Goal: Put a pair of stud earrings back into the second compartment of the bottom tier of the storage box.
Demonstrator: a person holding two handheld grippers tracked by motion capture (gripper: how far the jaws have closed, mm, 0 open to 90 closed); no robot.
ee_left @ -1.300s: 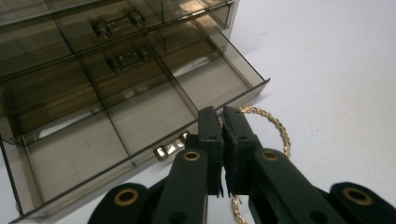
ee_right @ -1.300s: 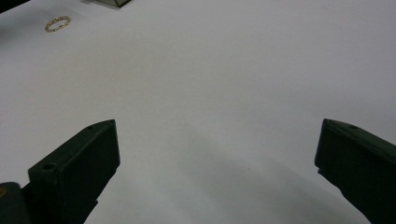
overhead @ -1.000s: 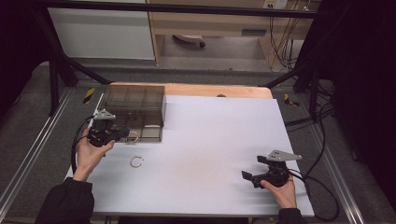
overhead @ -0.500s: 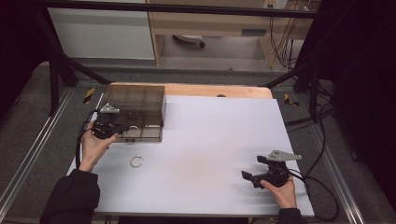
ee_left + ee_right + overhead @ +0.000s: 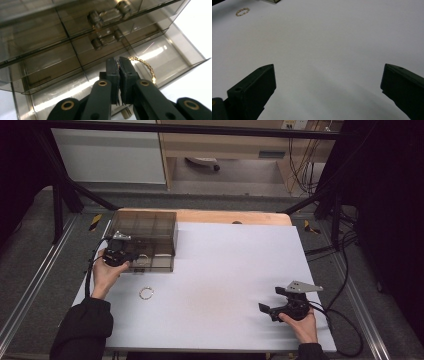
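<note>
A smoky see-through drawer box (image 5: 145,227) stands at the table's far left, its lowest drawer (image 5: 156,265) pulled out toward me. My left gripper (image 5: 131,256) hangs over that open drawer (image 5: 172,50), shut on a gold chain bracelet (image 5: 142,65) that loops out to the right of the jaws. Small metal knobs (image 5: 96,18) show through the box's walls above. A second gold bracelet (image 5: 146,293) lies flat on the white table in front of the box, and shows far off (image 5: 242,11) in the right gripper view. My right gripper (image 5: 271,300) rests open at the near right, nothing between its jaws (image 5: 328,82).
The white table top (image 5: 230,270) has a bare wooden strip (image 5: 230,216) along its far edge. Cables (image 5: 345,330) trail off the right side. Metal rails and dark floor flank the table.
My left hand has moved forward and to the right, bringing its gripper over the open drawer. The right gripper and the bracelet on the table have stayed put.
</note>
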